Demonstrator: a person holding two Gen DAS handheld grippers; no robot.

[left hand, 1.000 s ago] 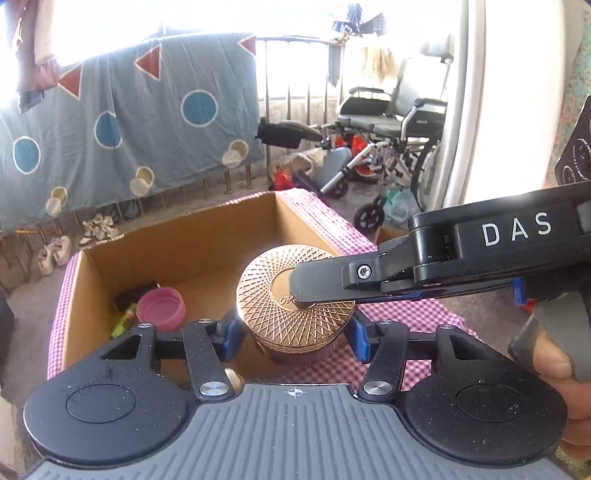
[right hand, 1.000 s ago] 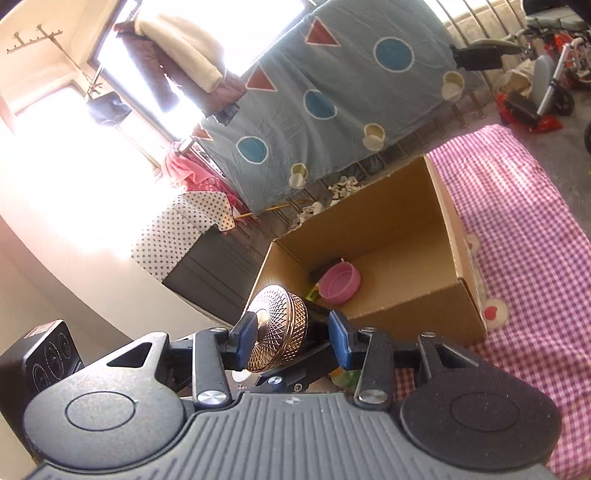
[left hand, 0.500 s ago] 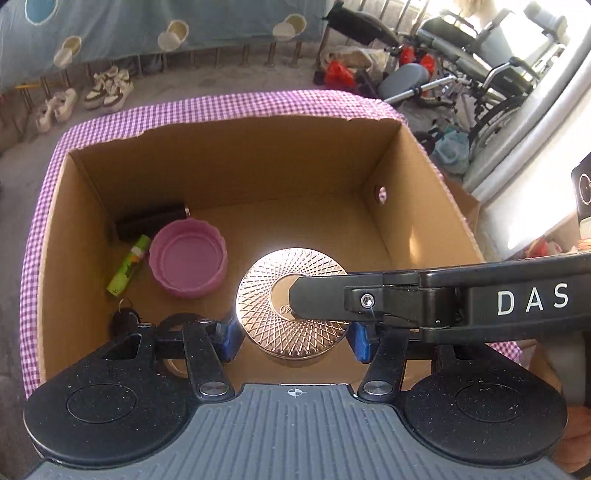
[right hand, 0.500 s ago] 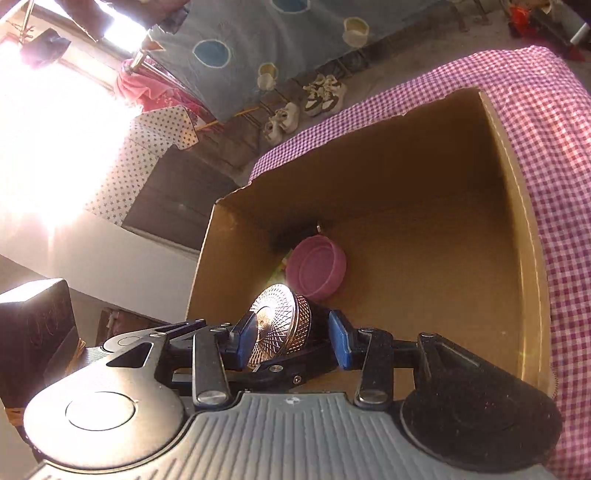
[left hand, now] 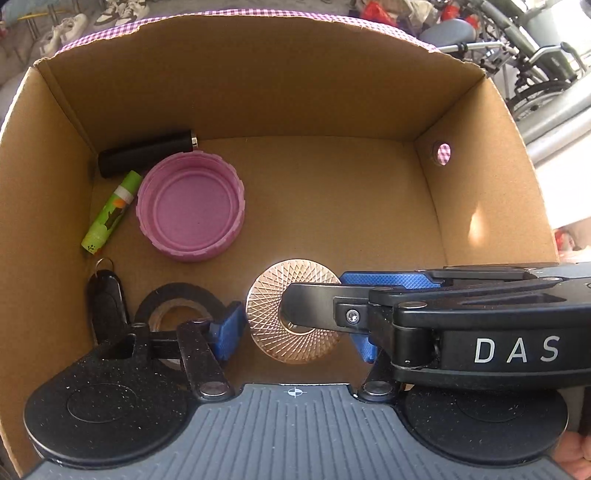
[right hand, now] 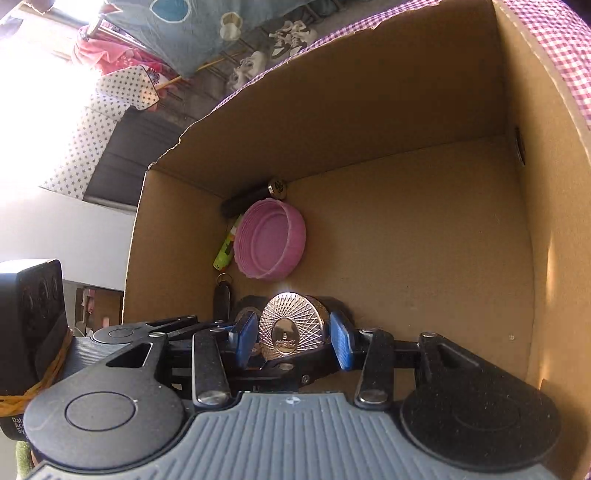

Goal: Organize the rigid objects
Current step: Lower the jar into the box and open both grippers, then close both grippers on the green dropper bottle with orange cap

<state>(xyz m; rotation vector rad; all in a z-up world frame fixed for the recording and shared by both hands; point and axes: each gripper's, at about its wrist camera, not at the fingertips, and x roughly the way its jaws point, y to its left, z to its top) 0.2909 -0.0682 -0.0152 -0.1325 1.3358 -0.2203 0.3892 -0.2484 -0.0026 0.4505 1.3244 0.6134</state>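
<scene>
Both grippers are reaching down into an open brown cardboard box (left hand: pixel 303 92) that is sitting on a purple-and-white checked cloth (right hand: pixel 546 33).

The left gripper (left hand: pixel 295 332) is standing wide, its blue-padded fingers (left hand: pixel 227 328) spread on either side of a round copper-coloured metal jar with an engraved lattice lid (left hand: pixel 269 314). The near pad is showing a gap from the jar's rim; the far pad is partly hidden under the other tool.

The right gripper (right hand: pixel 291 338) is coming in from the left gripper's right and crossing over the lid. In its own view its blue pads (right hand: pixel 341 345) are sitting apart on each side of the jar (right hand: pixel 291 325), with gaps visible, so it is looking open rather than clamped. Whether the jar is resting on the box floor cannot be told.

Ahead and to the left of the left gripper, a pink ribbed plastic lid (left hand: pixel 190 210) is lying open side up. Beside it are lying a green lip-balm tube (left hand: pixel 110 214) and, against the back wall, a black cylinder with a metal end (left hand: pixel 146 153). Just left of the left gripper's near finger are lying a roll of black tape (left hand: pixel 177 304) and a black key fob on a ring (left hand: pixel 105 295).
</scene>
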